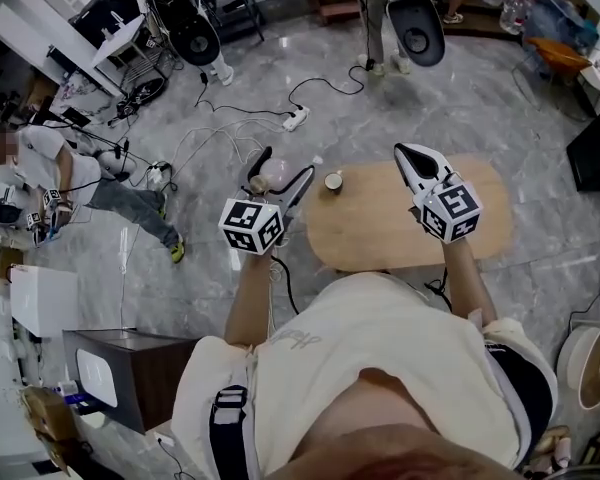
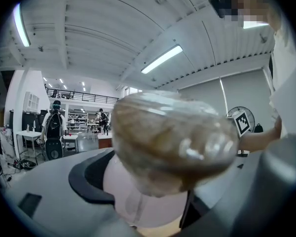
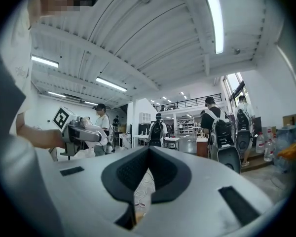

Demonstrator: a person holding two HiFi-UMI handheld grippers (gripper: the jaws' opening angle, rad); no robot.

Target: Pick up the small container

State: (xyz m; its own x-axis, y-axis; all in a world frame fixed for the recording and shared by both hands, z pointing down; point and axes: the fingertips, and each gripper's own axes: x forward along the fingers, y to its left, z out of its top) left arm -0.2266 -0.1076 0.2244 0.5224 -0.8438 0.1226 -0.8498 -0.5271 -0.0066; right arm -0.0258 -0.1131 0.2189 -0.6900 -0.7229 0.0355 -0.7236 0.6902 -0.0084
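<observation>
The small container (image 1: 275,174), a clear rounded tub with brownish contents, is held in the air off the left end of the oval wooden table (image 1: 400,238). My left gripper (image 1: 285,168) is shut on it. In the left gripper view the container (image 2: 172,142) fills the middle, between the two jaws of my left gripper (image 2: 175,186). My right gripper (image 1: 415,156) hovers over the table's right half, shut and empty. In the right gripper view its jaws (image 3: 147,181) meet with only a slit between them, and the left gripper (image 3: 84,132) shows at the far left.
A small white cup (image 1: 333,181) stands near the table's left end. Cables and a power strip (image 1: 296,120) lie on the marble floor beyond. A person (image 1: 80,168) sits at the left and others (image 1: 417,28) stand at the back. A dark cabinet (image 1: 105,368) is at lower left.
</observation>
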